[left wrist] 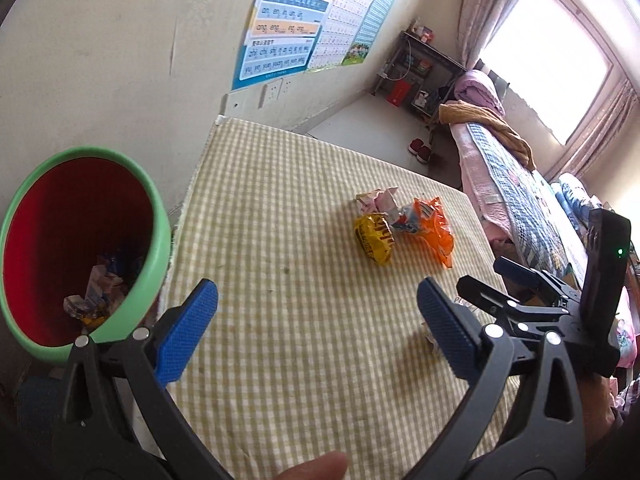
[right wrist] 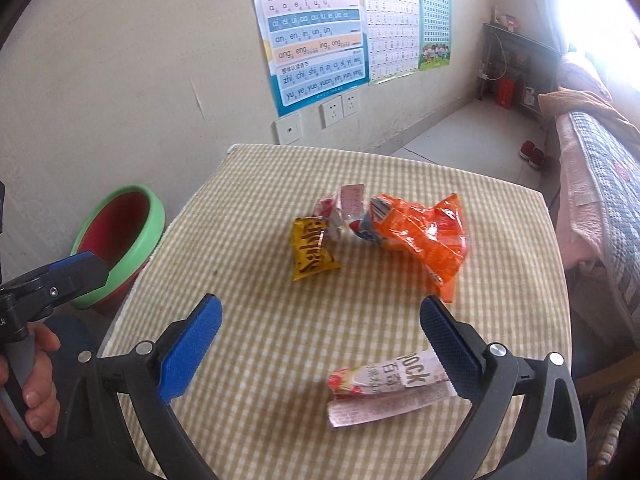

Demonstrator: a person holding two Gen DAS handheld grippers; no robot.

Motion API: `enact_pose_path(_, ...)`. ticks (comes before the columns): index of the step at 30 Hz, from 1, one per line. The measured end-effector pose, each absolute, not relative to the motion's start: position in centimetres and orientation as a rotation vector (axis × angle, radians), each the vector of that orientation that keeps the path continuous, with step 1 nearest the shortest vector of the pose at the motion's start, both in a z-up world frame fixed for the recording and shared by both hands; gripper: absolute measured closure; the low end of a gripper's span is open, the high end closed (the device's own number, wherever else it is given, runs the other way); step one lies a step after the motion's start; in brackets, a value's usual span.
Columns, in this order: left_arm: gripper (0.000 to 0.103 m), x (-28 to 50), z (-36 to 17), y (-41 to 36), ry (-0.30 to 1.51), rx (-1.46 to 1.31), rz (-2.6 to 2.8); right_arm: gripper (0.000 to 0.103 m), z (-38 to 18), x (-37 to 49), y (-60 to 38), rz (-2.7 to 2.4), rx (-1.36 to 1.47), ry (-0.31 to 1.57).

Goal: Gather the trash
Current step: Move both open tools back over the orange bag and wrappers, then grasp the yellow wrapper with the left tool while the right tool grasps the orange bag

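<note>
Far left of my left gripper, just off the table edge, sits the bin: round, green rim, red inside, crumpled wrappers at the bottom. Left gripper jaws spread wide, nothing between the blue ribbed pads. Checked cloth ahead of it is bare, flat, w/ room to sweep fwd.

Ahead and slightly right of both tools, mid-table: yellow wrapper, crinkly foil, touching a pink-white scrap, then the orange bag, glossy plastic, crumpled, nearest the table's right edge. Bed runs close along that edge, so tight on that side.

Right gripper also wide open, holding nothing. Pink snack box, flattened card, lies just in front of its right finger, partly under it.
</note>
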State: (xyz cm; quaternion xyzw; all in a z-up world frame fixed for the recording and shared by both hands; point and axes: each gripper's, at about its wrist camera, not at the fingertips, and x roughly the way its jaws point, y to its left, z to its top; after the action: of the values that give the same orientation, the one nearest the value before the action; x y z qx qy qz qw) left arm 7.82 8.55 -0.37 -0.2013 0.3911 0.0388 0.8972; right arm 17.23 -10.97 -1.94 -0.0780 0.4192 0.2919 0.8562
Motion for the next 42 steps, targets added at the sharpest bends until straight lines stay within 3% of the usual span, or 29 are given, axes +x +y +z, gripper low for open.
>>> enact_pose_path(22,0.006,19.3,-6.9,4.7,0.989,-0.456,-0.005,0.011,-7.7,26.1,-13.2,0.571,-0.376,0.876)
enact_pose_path(27,0.01,21.2,-7.9,4.3,1.009,-0.464,-0.008,0.013,-8.2,27.4,-12.3,0.581,-0.403,0.862)
enact_pose_path(32,0.029,22.4,-9.4,3.8,1.055,-0.468,-0.014,0.026,-9.0,28.5,-11.5,0.598,-0.427,0.882)
enact_pose_path(34,0.032,22.4,-9.5,3.7,1.052,-0.46,-0.004,0.04,-9.4,28.6,-11.3,0.608,-0.435,0.895)
enact_pose_path(36,0.043,22.5,-9.5,3.5,1.057,-0.45,-0.001,0.051,-9.7,28.5,-11.1,0.61,-0.452,0.901)
enact_pose_path(38,0.064,22.5,-9.5,3.5,1.062,-0.443,-0.004,0.061,-10.0,28.4,-11.1,0.598,-0.466,0.899)
enact_pose_path(39,0.068,22.5,-9.6,3.4,1.069,-0.441,-0.013,0.072,-10.0,28.4,-11.2,0.589,-0.466,0.895)
enact_pose_path(42,0.073,22.1,-9.3,3.2,1.059,-0.434,-0.022,0.073,-9.8,28.7,-11.9,0.578,-0.432,0.902)
